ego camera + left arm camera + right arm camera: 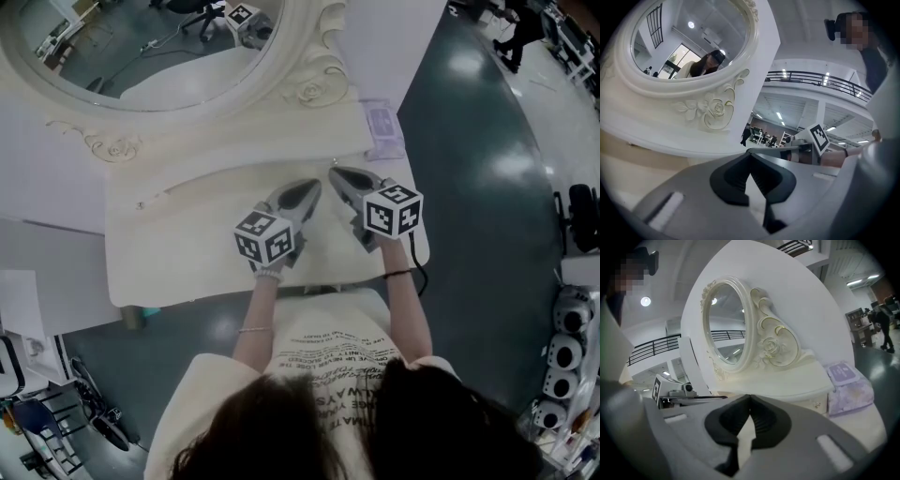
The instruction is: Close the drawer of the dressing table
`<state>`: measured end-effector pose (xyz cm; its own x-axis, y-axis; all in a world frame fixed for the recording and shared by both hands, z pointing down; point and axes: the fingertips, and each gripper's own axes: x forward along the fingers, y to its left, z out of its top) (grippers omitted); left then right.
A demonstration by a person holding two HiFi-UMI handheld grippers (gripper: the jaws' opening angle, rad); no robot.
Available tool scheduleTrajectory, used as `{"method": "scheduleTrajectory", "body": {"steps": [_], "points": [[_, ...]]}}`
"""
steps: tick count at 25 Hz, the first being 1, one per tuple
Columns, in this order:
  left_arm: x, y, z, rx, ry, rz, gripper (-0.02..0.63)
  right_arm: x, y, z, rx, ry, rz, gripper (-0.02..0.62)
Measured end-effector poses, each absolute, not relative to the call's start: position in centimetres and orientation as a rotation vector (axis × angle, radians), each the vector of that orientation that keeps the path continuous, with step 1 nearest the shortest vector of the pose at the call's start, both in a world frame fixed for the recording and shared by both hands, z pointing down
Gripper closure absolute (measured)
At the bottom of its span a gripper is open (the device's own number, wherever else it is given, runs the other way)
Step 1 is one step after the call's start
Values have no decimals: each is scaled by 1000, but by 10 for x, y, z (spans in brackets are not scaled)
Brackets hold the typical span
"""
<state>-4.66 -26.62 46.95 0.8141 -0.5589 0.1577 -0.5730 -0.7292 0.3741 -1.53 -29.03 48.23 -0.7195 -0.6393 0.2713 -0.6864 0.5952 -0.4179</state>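
Looking down in the head view, the cream dressing table (178,244) stands against a white wall, with its oval mirror (141,47) at the back. Both tools hover over the table top on the side away from the mirror, near the front edge. The left tool (309,187) and the right tool (337,173) point toward the mirror, tips angled in toward each other and close together but apart. A lilac tissue pack (382,127) lies to the right of the mirror's carved frame. The drawer cannot be told apart from the table's front edge below the tools, on the side away from the mirror; nothing of it shows past that edge.

Along the left gripper view, the left tool (750,153) is clenched, its dark pads meeting at the tips with nothing between them. The mirror (689,37) fills the upper left, above and beyond the tips. The right tool's marker cube (818,136) shows to the right of the mirror.

Along the right gripper view, the right tool (749,397) is likewise clenched on nothing, tips touching. The mirror (724,324) stands ahead and above them, and the tissue pack (848,380) lies to its right on the table top (867,425). The drawer is not seen here.
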Motion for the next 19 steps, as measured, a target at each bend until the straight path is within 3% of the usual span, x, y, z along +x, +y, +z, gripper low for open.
{"method": "scheduleTrajectory", "body": {"steps": [19], "points": [[-40, -259, 471, 2592, -834, 67, 607, -9, -283, 479, 1130, -2731, 761, 592]]}}
